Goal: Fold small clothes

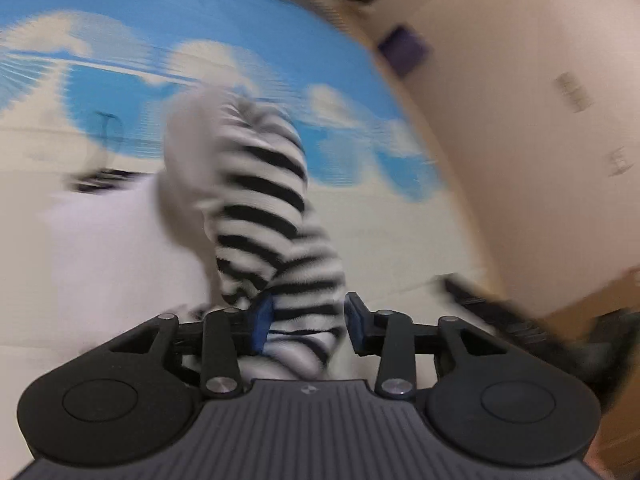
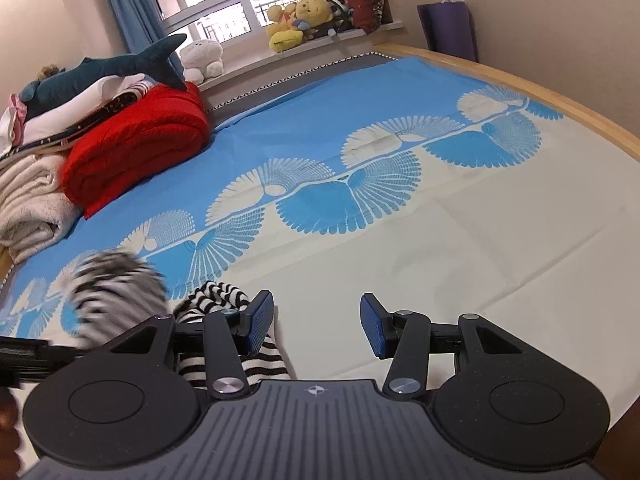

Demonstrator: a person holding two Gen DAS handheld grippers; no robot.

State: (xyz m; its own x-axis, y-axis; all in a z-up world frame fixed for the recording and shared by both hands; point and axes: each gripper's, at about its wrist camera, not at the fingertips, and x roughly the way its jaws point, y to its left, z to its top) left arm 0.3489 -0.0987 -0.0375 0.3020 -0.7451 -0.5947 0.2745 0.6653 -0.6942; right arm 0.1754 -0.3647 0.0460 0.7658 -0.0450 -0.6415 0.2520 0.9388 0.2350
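Note:
A small black-and-white striped garment hangs blurred in front of my left gripper. Its lower end lies between the blue pads, which stand apart around it without clamping it. In the right wrist view another stretch of striped cloth lies on the bed sheet just left of my right gripper, under its left finger. A blurred striped bundle moves further left. My right gripper is open and empty.
The bed has a blue and cream sheet with fan patterns. A red folded blanket, cream towels and a plush shark are piled at the far left. Stuffed toys sit on the windowsill. The wooden bed edge runs along the right.

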